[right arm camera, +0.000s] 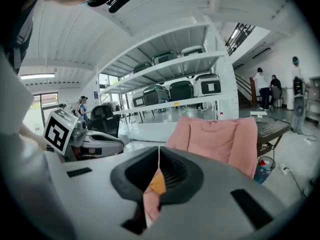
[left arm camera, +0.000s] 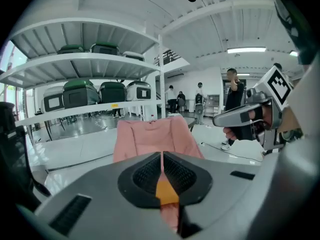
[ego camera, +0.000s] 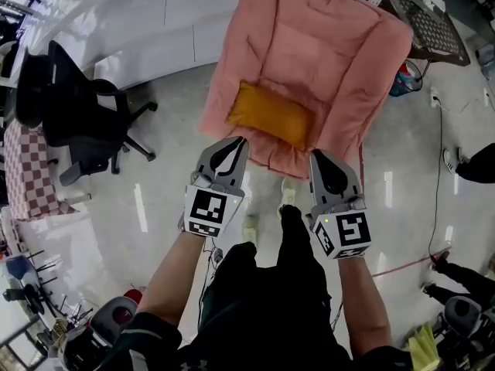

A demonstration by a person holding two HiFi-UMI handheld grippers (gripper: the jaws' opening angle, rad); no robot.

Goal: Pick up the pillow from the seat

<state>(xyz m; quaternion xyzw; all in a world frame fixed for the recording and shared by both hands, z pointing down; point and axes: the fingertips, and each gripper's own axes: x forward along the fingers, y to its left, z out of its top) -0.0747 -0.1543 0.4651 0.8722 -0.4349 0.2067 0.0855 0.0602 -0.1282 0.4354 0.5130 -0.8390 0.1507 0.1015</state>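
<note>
An orange pillow (ego camera: pixel 270 114) lies on the front of a pink padded seat (ego camera: pixel 325 45). My left gripper (ego camera: pixel 237 142) hovers just in front of the seat's near edge, below the pillow's left half, jaws shut and empty. To its right, my right gripper (ego camera: pixel 317 155) hangs by the same edge, below the pillow's right end, also shut with nothing in it. In the left gripper view the pillow (left arm camera: pixel 166 191) shows as an orange patch behind the closed jaws, with the seat (left arm camera: pixel 150 136) beyond. The right gripper view has the pillow (right arm camera: pixel 157 184) and the seat (right arm camera: pixel 220 136) ahead.
A black office chair (ego camera: pixel 81 114) stands on the floor to the left, beside a checkered cloth (ego camera: pixel 27 168). A white table (ego camera: pixel 131 22) runs behind it. A mesh table (ego camera: pixel 429 25) and a blue bin (ego camera: pixel 404 79) stand right of the seat. People stand in the background.
</note>
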